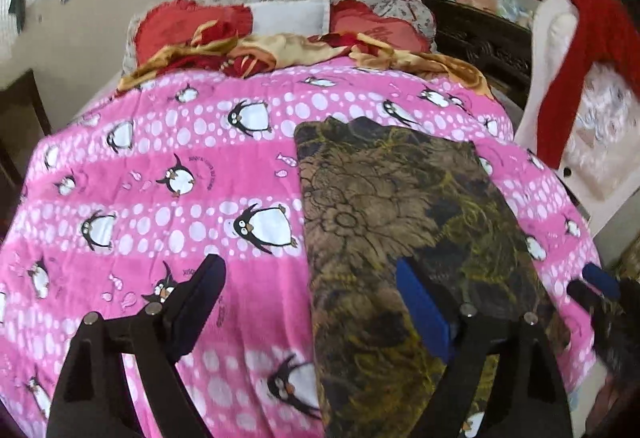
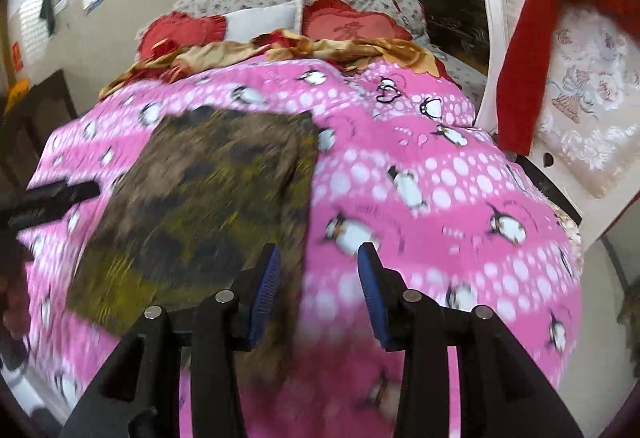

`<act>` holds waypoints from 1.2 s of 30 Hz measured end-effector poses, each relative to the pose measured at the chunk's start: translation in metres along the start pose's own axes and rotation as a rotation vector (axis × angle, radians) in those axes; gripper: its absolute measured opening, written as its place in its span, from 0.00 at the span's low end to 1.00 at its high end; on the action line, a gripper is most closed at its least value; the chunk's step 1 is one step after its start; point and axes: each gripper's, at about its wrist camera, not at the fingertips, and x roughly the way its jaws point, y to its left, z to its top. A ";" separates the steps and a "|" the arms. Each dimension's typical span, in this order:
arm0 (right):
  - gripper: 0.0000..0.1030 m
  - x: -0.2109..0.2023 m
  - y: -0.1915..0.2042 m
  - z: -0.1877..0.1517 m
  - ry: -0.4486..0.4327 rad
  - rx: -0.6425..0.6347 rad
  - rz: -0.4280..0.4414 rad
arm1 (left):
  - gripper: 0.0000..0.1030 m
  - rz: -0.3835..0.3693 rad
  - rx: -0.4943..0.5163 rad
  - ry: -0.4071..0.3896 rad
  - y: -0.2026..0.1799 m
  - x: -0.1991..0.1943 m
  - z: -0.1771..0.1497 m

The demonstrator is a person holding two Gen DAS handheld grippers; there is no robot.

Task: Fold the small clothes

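A dark brown and olive flower-patterned garment (image 1: 404, 222) lies flat as a long folded strip on the pink penguin blanket (image 1: 160, 166). My left gripper (image 1: 308, 274) hovers over its near left edge, jaws wide open and empty. Its right finger is above the cloth and its left finger above the blanket. In the blurred right wrist view the garment (image 2: 200, 198) lies left of centre. My right gripper (image 2: 319, 258) stands open over its right edge with nothing pinched. The right gripper's tip (image 1: 596, 282) shows at the left view's right edge, and the left gripper (image 2: 56, 198) at the other view's left edge.
Red cushions (image 1: 192, 22), a white pillow (image 1: 288, 14) and a crumpled gold and red cloth (image 1: 280, 54) lie at the bed's far end. A white chair (image 2: 560, 118) with a red garment (image 2: 532, 50) draped over it stands to the right of the bed. A dark wooden cabinet (image 1: 480, 38) stands behind.
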 end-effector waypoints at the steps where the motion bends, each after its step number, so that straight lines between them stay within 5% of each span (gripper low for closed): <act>1: 0.34 -0.007 0.008 -0.008 -0.001 -0.018 0.001 | 0.88 0.001 0.012 -0.002 -0.003 -0.003 -0.002; 12: 0.34 -0.022 0.051 -0.047 -0.018 -0.056 0.055 | 0.88 -0.031 -0.010 0.039 0.002 0.007 -0.004; 15: 0.34 -0.011 0.058 -0.045 -0.031 -0.044 0.051 | 0.88 -0.162 -0.043 0.048 0.016 0.020 0.001; 19: 0.36 0.010 0.062 -0.050 -0.016 -0.034 0.039 | 0.87 -0.522 -0.129 0.101 0.041 0.054 0.007; 21: 0.38 0.011 0.066 -0.057 -0.055 -0.030 0.016 | 0.87 -0.610 -0.157 0.194 0.039 0.078 0.006; 23: 0.39 0.010 0.071 -0.062 -0.081 -0.052 -0.013 | 0.89 -0.614 -0.153 0.249 0.033 0.097 0.004; 27: 0.40 0.011 0.069 -0.061 -0.080 -0.041 0.005 | 0.96 -0.661 -0.199 0.220 0.031 0.106 0.011; 32: 0.41 0.011 0.066 -0.062 -0.083 -0.041 0.028 | 0.84 -0.637 -0.321 0.215 0.054 0.111 0.012; 36: 0.42 0.012 0.065 -0.062 -0.088 -0.040 0.031 | 0.84 -0.707 -0.245 0.263 0.037 0.106 0.009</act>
